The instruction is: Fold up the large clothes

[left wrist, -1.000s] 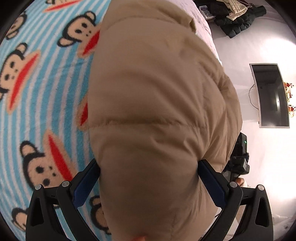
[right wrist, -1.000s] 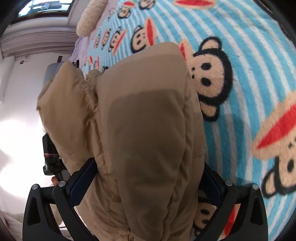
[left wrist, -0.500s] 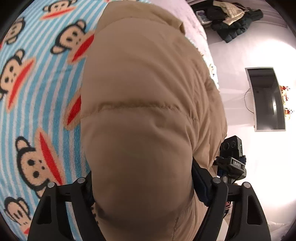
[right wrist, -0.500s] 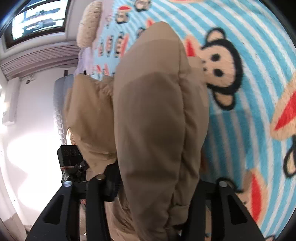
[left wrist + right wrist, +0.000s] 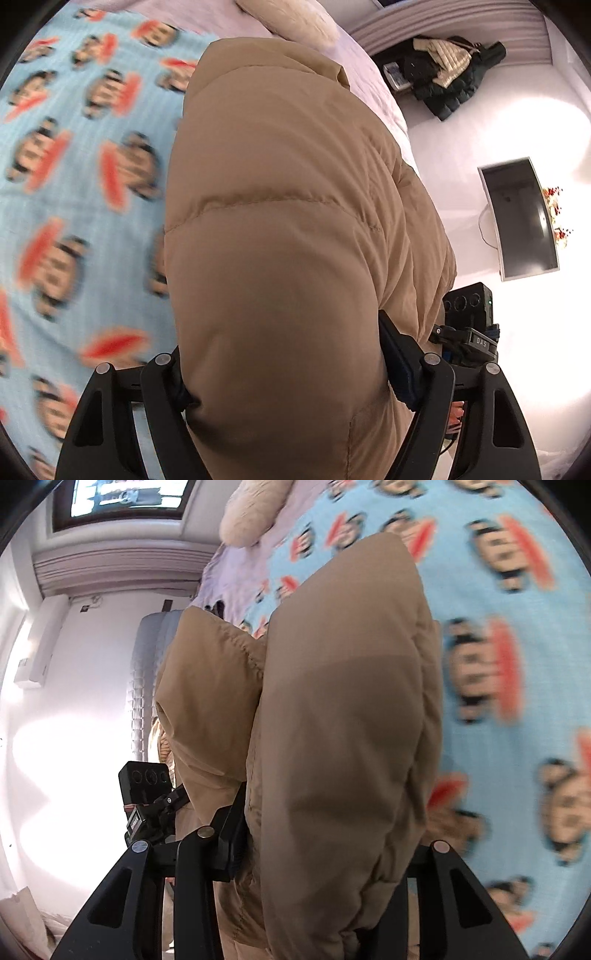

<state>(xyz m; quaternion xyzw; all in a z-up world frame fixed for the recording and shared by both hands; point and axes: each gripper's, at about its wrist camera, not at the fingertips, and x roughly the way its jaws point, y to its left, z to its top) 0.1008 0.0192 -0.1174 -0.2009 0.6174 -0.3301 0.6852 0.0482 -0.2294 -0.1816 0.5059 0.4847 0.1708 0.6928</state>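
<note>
The puffy tan quilted jacket [image 5: 280, 229] is held up over the fuzzy blue striped blanket with monkey faces [image 5: 81, 192], which lies on the bed. In both views the jacket fills the middle, and the blanket shows beside it and past it.

The left gripper [image 5: 284, 373] is clamped on a fat puffy end of the jacket; the padding bulges out between its two black arms. The right gripper [image 5: 325, 849] is squeezed tighter on another thick fold of the same jacket. Both sets of jaws have just been closing, with the jacket between them. The other gripper's black camera box can be seen just beside the jacket in each view.

The step in hand looks like carrying a fold of the jacket across. To do it well, both ends should be kept level with each other, so the fold comes out straight. The jacket should be moved over the blanket slowly, because puffy cloth can slip out of a grip. It should be laid down flat on the blanket before the jaws are let go. The fluffy cream pillow [image 5: 291, 20] at the far end of the blanket should be kept clear of.
</note>
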